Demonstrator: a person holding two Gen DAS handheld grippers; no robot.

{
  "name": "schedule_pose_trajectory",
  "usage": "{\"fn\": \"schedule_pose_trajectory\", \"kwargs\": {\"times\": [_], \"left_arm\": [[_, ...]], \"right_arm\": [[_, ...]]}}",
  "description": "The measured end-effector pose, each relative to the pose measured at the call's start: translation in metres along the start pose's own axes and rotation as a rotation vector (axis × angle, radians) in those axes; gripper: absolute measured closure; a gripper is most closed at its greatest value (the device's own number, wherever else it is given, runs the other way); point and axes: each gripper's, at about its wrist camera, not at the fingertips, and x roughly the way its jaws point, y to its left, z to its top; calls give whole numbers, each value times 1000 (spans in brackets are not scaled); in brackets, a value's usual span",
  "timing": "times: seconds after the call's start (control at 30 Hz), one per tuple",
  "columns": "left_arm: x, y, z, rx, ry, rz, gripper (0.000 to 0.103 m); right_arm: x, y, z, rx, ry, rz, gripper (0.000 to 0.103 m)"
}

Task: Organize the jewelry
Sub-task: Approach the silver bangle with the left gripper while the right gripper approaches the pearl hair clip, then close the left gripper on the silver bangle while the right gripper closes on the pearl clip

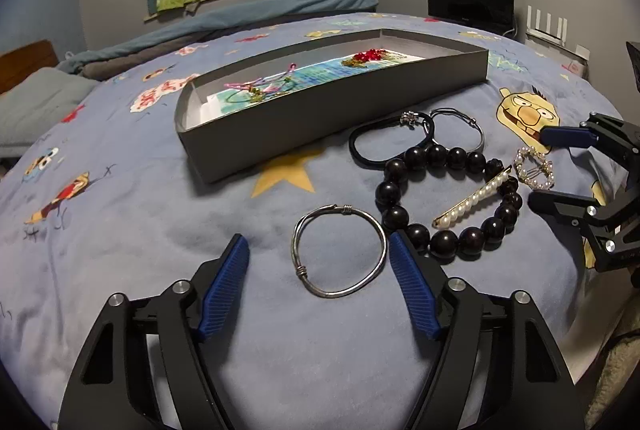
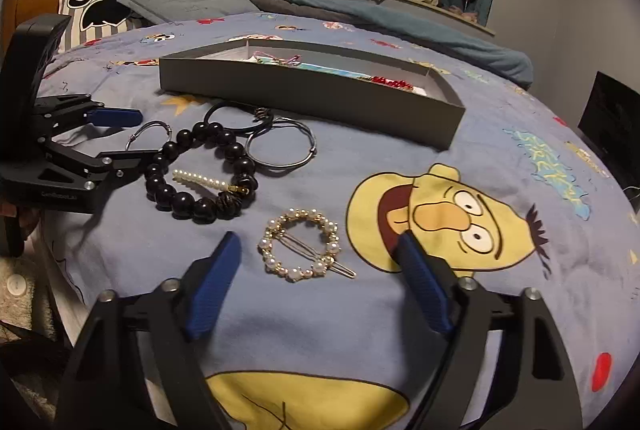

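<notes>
I hold the left gripper (image 1: 318, 250) with jaws apart around the silver bangle (image 1: 340, 251) on the bed (image 1: 120, 250), near the grey box (image 1: 320, 110); pick-up step, I judge. Next: close squarely, lift, carry to box.

The right gripper (image 2: 316, 250), jaws apart, frames the pearl ring clip (image 2: 301, 245).

Count outside box: one bangle, one dark bead bracelet (image 1: 444, 198), one pearl bar clip (image 1: 472, 198), one ring clip, two hair ties (image 1: 390, 142).

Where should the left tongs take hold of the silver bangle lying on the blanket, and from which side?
Probably best to grip the silver bangle across its thin wire at the near arc, coming down from above. It lies flat on the soft blanket, so a sideways approach would find nothing to pinch. The open left tongs already straddle it; the wrapped coils look lumpier, so avoid them.
</notes>
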Motion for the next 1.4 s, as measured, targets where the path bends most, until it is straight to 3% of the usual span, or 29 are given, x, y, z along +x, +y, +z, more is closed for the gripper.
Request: {"fn": "schedule_pose_trajectory", "kwargs": {"times": [0.3, 0.47, 1.17, 1.4], "left_arm": [[-1, -4, 0, 17, -14, -34, 51], [-3, 0, -1, 0, -18, -46, 54], [-20, 14, 5, -51, -51, -36, 54], [-36, 23, 23, -46, -105, -17, 54]], "right_arm": [[2, 5, 2, 5, -8, 24, 41], [1, 2, 3, 19, -12, 25, 61], [-7, -10, 7, 65, -30, 18, 62], [-15, -22, 26, 79, -58, 19, 62]]}}
